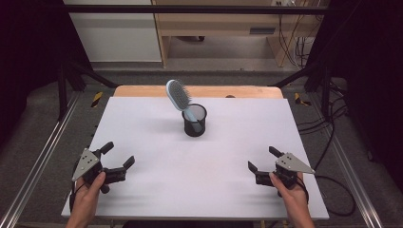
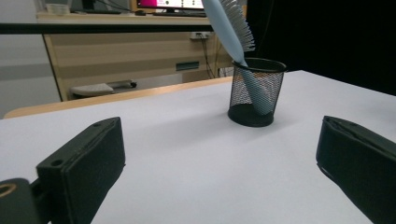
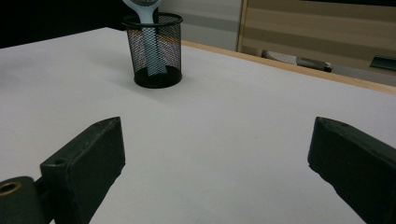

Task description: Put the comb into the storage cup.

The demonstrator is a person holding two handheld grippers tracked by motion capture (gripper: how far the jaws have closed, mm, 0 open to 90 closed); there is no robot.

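Brush (image 1: 179, 96) stands handle-down in the mesh cup (image 1: 194, 120) mid-desk (image 1: 142, 123), leaning left.

Both tools, left (image 1: 117, 156) and right (image 1: 263, 159), sit wide and empty near the desk's front edge. The brush looks light, stiff and smooth; grip its neck above the rim, since the light cup may tip.

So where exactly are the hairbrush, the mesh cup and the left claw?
Hairbrush (image 1: 177, 93): high view, on its bristle head.
Mesh cup (image 1: 195, 124): high view, on its front wall.
Left claw (image 1: 118, 155): high view, midway between its open fingertips.
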